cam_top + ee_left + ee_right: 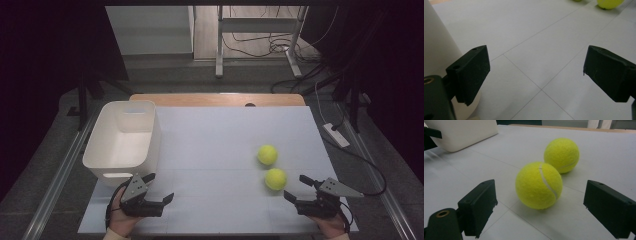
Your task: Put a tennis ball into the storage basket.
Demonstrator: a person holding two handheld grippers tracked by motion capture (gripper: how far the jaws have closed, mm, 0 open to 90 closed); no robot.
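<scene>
I am lining up my right hand-held gripper point(539, 212), jaws wide and empty, on the nearer tennis ball point(538, 185) at frame centre; the left hand-held gripper point(536, 72) is idling open. Next: advance, then close.

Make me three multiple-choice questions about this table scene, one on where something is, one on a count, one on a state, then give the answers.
1. Where is the white bin? A near the left gripper B between the balls C beside the right gripper
2. How many tennis balls lie on the table? A one B two C three
3. How do the right gripper's jaws stand? A shut on a ball B shut on nothing C open, the near ball ahead

Answers: 1 A, the high view shows it at the table's left. 2 B, the near ball and the far ball. 3 C, the jaws stand apart, touching nothing.
</scene>
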